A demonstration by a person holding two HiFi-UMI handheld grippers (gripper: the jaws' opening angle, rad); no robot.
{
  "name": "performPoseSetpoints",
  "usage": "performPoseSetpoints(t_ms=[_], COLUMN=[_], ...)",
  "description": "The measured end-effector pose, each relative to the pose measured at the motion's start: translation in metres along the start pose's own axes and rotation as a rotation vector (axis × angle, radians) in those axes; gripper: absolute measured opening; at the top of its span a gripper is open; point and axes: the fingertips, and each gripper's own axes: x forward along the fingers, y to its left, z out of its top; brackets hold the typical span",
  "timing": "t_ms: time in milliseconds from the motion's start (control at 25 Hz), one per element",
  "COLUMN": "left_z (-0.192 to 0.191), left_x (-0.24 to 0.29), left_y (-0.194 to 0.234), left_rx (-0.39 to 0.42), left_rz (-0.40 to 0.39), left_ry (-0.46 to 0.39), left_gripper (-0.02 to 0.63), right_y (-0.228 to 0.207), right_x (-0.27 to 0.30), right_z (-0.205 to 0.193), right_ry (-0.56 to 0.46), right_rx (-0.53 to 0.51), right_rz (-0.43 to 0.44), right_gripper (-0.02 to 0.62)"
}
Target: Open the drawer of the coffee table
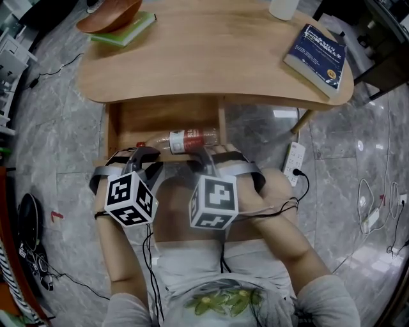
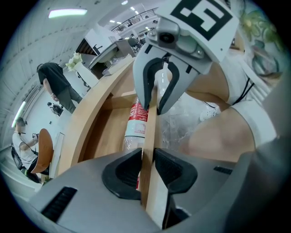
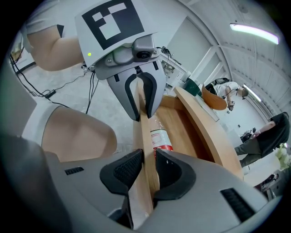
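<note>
The drawer (image 1: 131, 121) stands pulled out from under the left part of the coffee table (image 1: 211, 57), toward the seated person, its wooden floor open to the head view. Inside, against the near side, lies a clear plastic bottle (image 1: 186, 140) with a red label, on its side and running along the front board (image 2: 148, 145). Both grippers grip that board from above – the left gripper (image 2: 147, 167) has its two dark pads pressed on either face of the thin wooden edge, and the right gripper (image 3: 146, 169) is clamped on the same edge in the same way, further along to the right. The two stand near each other, each angled steeply down, marker cubes facing the head camera. On the tabletop rest a blue book (image 1: 317, 56) at the right end, a green book (image 1: 131, 30) with an orange bowl (image 1: 107, 16) on it at the left (the bowl partly out of frame) and a white cup (image 1: 283, 7) at the far edge. A white power strip (image 1: 293, 159) lies on the grey floor beside the person's right arm.
</note>
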Motion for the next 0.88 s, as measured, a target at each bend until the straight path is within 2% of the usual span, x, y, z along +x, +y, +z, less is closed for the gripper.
performPoseSetpoints(t_ms=[280, 640, 880], left_z=[0.000, -0.005, -0.004], left_x=[-0.001, -0.002, -0.003], left_y=[-0.001, -0.013, -0.019], left_rx=[-0.012, -0.010, -0.017], left_rz=[0.006, -0.026, -0.031], left_ry=[-0.005, 0.008, -0.004], left_gripper=[0.097, 0.095, 0.094], right_y=[0.000, 0.015, 0.019], right_x=[-0.002, -0.003, -0.005], right_z=[0.001, 0.003, 0.002], right_ry=[-0.016, -0.030, -0.026], right_rx=[0.002, 0.004, 0.004], right_rz=[-0.008, 0.044, 0.047], right_gripper=[0.097, 0.091, 0.087])
